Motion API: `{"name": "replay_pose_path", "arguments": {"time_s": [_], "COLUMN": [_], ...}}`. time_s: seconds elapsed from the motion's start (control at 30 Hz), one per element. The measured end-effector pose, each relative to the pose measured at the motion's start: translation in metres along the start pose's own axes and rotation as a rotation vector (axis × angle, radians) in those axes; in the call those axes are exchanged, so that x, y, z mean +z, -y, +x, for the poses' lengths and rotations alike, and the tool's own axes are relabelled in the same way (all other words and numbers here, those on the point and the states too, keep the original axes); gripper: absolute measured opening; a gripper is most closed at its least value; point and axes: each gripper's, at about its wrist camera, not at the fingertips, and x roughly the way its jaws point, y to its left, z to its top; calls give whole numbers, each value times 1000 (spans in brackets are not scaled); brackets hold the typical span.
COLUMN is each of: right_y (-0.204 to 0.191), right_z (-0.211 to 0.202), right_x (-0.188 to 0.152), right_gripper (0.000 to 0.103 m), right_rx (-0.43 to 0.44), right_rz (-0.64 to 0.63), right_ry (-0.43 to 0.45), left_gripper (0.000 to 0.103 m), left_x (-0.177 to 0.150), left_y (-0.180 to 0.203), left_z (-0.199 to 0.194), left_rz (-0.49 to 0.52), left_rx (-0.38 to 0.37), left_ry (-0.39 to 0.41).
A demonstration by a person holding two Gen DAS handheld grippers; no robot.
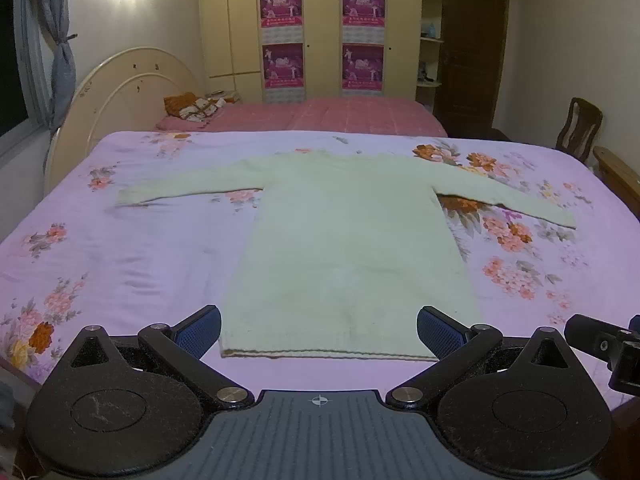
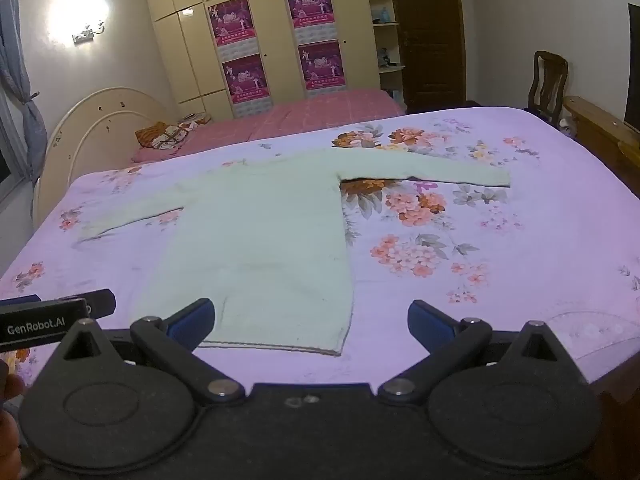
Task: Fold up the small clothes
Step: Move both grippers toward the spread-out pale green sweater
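Observation:
A pale green long-sleeved sweater (image 1: 344, 236) lies flat on the lilac flowered bedsheet (image 1: 120, 264), both sleeves spread out sideways, hem nearest me. My left gripper (image 1: 319, 330) hangs open above the hem, nothing between its blue pads. In the right wrist view the same sweater (image 2: 256, 236) lies left of centre. My right gripper (image 2: 311, 322) is open over the hem's right corner, holding nothing. The right gripper's body shows at the right edge of the left wrist view (image 1: 612, 344), and the left gripper's body (image 2: 44, 320) sits at the left of the right wrist view.
A second bed with a pink cover (image 1: 320, 116) and pillows stands behind, with a cream headboard (image 1: 120, 96) at left. A wardrobe with posters (image 1: 320, 32) lines the far wall. A wooden chair (image 1: 580, 128) and a wooden bed rail (image 2: 600, 128) are at right.

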Motion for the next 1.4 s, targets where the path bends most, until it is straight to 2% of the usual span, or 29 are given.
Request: {"name": "replay_pose_path", "arguments": {"time_s": [1.0, 1.37, 1.4], "right_y": [-1, -4, -5], "right_z": [9, 25, 27], "right_x": [2, 3, 3], "right_gripper": [102, 102, 102], "right_rx": [-3, -1, 2], "right_rz": [0, 36, 49], "right_ry": [-1, -42, -59], "left_gripper": [103, 103, 103], "left_x": [-1, 6, 6], "left_y": [-7, -17, -16], "left_z": [9, 27, 29], "left_rz": [15, 43, 30], "left_rx": [1, 29, 18], "left_ry": [-48, -112, -85]}}
